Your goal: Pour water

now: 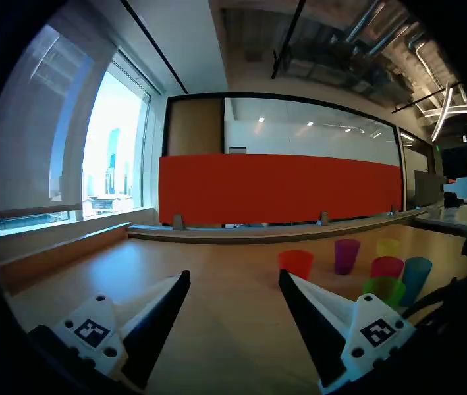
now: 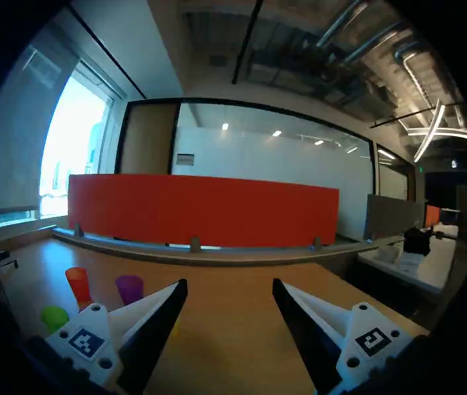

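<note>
The wooden table (image 1: 233,342) is stretching toward an orange divider (image 1: 279,187), the left gripper (image 1: 233,273) and right gripper (image 2: 228,282) are hovering above it, fingers spread and grasping nothing, and the coloured cups (image 1: 386,266) are standing clustered on the table, ahead-right of the left gripper.

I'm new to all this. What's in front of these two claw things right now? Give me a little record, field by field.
Surface: wooden table
Cups: red cup, purple cup, yellow cup, pink cup, teal cup, green cup, grouped together
Left gripper: open, holding nothing
Right gripper: open, holding nothing
Background: orange divider, window
</note>
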A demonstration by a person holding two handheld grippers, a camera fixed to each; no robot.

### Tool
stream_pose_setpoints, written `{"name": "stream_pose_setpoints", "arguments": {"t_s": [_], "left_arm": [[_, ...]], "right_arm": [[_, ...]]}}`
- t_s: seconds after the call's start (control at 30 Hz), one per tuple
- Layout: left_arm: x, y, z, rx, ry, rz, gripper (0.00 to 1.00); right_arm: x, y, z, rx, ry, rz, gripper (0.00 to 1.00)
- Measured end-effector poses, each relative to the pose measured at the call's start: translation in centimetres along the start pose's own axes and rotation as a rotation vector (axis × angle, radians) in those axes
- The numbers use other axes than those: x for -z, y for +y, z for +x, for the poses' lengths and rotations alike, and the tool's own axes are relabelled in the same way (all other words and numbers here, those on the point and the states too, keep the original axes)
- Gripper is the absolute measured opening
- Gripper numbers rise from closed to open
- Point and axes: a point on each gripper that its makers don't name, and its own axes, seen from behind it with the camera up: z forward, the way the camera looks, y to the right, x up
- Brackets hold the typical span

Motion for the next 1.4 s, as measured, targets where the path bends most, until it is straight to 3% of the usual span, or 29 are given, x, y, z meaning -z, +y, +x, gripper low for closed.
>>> {"name": "stream_pose_setpoints", "arguments": {"t_s": [0.3,0.87,1.4], "left_arm": [[0.0,0.0,-0.1,-0.001,-0.002,0.003,1.00],[-0.1,-0.1,-0.2,-0.002,-0.002,0.003,1.00],[-0.1,-0.1,-0.2,-0.002,-0.002,0.003,1.00]], "right_arm": [[0.3,0.0,0.3,0.006,0.006,-0.002,1.00],[1.1,2.6,0.5,-0.001,0.081,-0.027,1.00],[-0.1,0.3,-2.6,-0.015,0.127,0.066,1.00]]}}
